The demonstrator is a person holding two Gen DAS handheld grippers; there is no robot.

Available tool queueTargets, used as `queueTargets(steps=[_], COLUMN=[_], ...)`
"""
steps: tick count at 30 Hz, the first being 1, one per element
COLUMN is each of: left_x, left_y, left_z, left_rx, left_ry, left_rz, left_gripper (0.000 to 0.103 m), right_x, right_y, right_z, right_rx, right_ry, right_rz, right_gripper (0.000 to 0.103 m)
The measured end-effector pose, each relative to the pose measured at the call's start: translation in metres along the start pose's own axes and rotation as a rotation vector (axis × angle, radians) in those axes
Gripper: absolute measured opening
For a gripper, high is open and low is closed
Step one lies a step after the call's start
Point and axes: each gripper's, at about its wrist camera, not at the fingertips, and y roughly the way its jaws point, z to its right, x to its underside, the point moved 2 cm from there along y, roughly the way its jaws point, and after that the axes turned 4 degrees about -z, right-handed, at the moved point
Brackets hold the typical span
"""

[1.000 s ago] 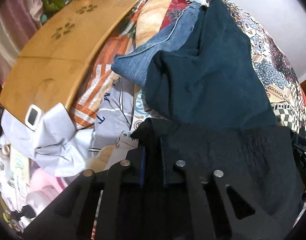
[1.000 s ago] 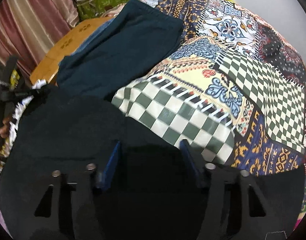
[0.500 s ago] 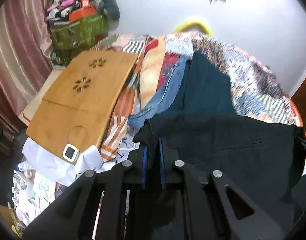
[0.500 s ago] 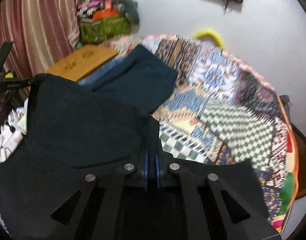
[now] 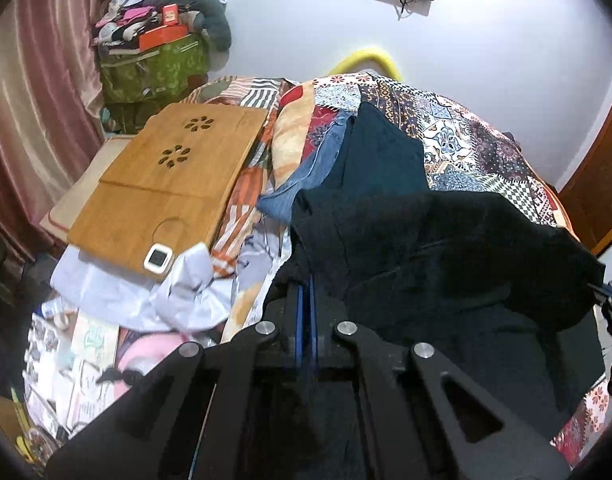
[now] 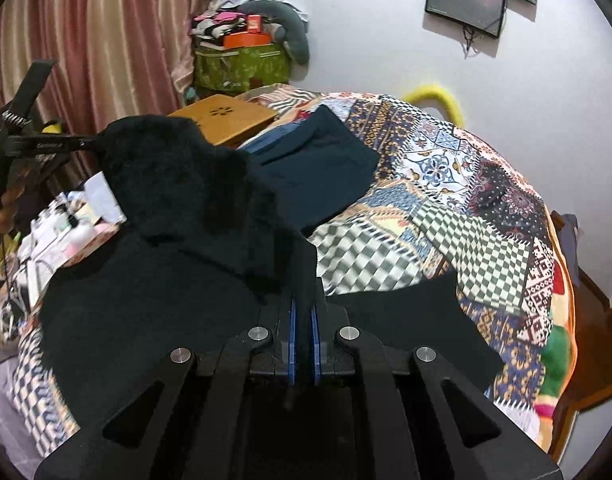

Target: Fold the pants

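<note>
Both grippers are pinching the black, fuzzy-looking fabric pants (image 5: 465, 264) up off the bed. The left gripper (image 5: 306, 304) has its blue-padded jaws squeezed nearly together on one edge, and the right gripper (image 6: 302, 312) is clamped the same way on another edge, so the cloth sags slack between them and spills over the patchwork bedspread (image 6: 445, 184). In the right wrist view the left gripper juts in from the side with the fabric bunched at its tip. Behind the pants lies a folded dark teal garment (image 5: 381, 160) on top of blue denim jeans (image 5: 306, 176). Beside those sits a bamboo lap desk (image 5: 174, 180).
</note>
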Motion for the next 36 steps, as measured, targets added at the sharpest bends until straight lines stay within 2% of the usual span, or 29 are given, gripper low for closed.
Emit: queueTargets(steps=[4, 9, 13, 17, 23, 25, 28, 34, 36], left_x=[0.025, 0.064, 0.096, 0.127, 0.159, 0.160, 0.154, 0.124, 0.115], left_y=[-0.017, -0.023, -0.018, -0.001, 0.019, 0.016, 0.002, -0.031, -0.038], left_z=[-0.013, -0.030, -0.045, -0.056, -0.060, -0.060, -0.057, -0.040, -0.030], left_rx=[0.012, 0.012, 0.008, 0.042, -0.012, -0.033, -0.089, -0.152, -0.159], left_ry=[-0.034, -0.080, -0.127, -0.169, -0.157, -0.151, -0.120, -0.042, -0.012], left_rz=[0.000, -0.036, -0.089, -0.177, -0.266, -0.261, -0.213, -0.092, -0.064], left_gripper=[0.002, 0.002, 0.002, 0.002, 0.002, 0.002, 0.003, 0.016, 0.024], right_x=[0.019, 0.042, 0.063, 0.083, 0.100, 0.101, 0.102, 0.100, 0.097], right_y=[-0.016, -0.028, -0.028, -0.018, -0.009, -0.014, -0.026, -0.053, -0.063], right_z=[-0.014, -0.037, -0.052, -0.064, -0.070, -0.069, -0.067, -0.057, -0.051], right_rx=[-0.031, -0.062, -0.077, -0.086, -0.095, -0.094, -0.093, -0.055, -0.036], right_ry=[0.007, -0.006, -0.004, 0.018, 0.062, 0.068, 0.069, 0.068, 0.072], right_rz=[0.003, -0.002, -0.019, -0.049, -0.074, -0.067, -0.063, -0.016, 0.010], right_gripper=[0.005, 0.005, 0.005, 0.005, 0.009, 0.009, 0.011, 0.022, 0.023])
